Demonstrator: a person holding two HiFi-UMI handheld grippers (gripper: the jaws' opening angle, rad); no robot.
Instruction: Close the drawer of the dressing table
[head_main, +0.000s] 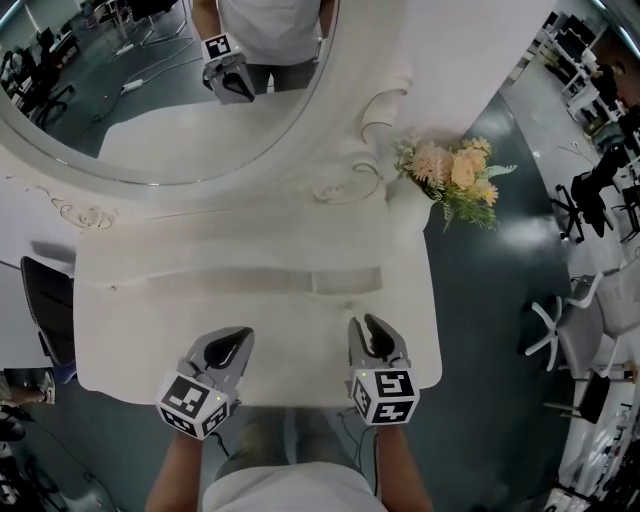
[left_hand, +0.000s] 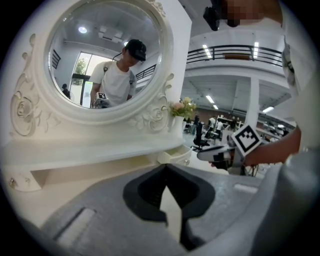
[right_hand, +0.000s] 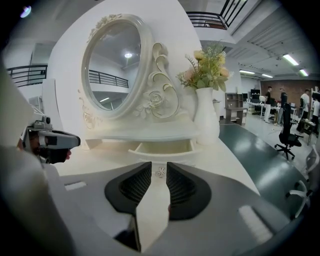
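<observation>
Drawer (right_hand: 162, 147) of the dressing table (head_main: 130, 340) stands open, right gripper (right_hand: 159, 166) jaws slightly parted facing its knob (right_hand: 160, 172), left gripper (left_hand: 165, 166) jaws pressed together.

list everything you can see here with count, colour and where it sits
dressing table: one, white, fills the middle of the head view
mirror: one, oval, white carved frame, at the table's back
drawer: one, white, pulled open below the mirror
drawer knob: one, pale, on the drawer front
vase: one, white, right of the mirror
flowers: one bunch, peach, cream and green, in the vase
office chairs: several, mostly black, far right
left gripper: one, grey, jaws together, at the table's front edge
right gripper: one, grey, jaws apart, lined up with the knob
</observation>
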